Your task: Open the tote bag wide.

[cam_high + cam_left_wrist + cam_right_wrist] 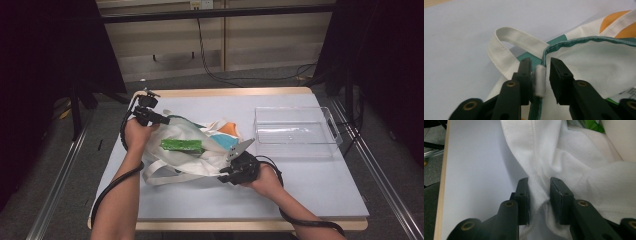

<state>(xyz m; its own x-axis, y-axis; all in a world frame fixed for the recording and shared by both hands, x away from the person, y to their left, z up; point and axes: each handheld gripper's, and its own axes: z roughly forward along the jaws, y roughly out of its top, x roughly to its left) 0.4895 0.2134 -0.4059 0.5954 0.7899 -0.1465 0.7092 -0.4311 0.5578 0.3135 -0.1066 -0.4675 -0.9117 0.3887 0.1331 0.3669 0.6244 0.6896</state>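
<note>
Between the left gripper's (538, 75) jaws sits the bag's (187, 150) teal-edged rim with its white strap end; the left pad touches the strap, the right pad stands clear, so the jaws are parted. At the bag's near side, the right gripper (538, 195) has white cloth bunched between its jaws, which stand slightly apart around the fold without clearly pinching it. On the table (310, 190) the bag lies crumpled between both hands, a green packet (181, 145) on it. A loose strap loop (506, 47) rests on the table beside the rim. A clear tray (295, 131) stands to the right, apart from the bag.
</note>
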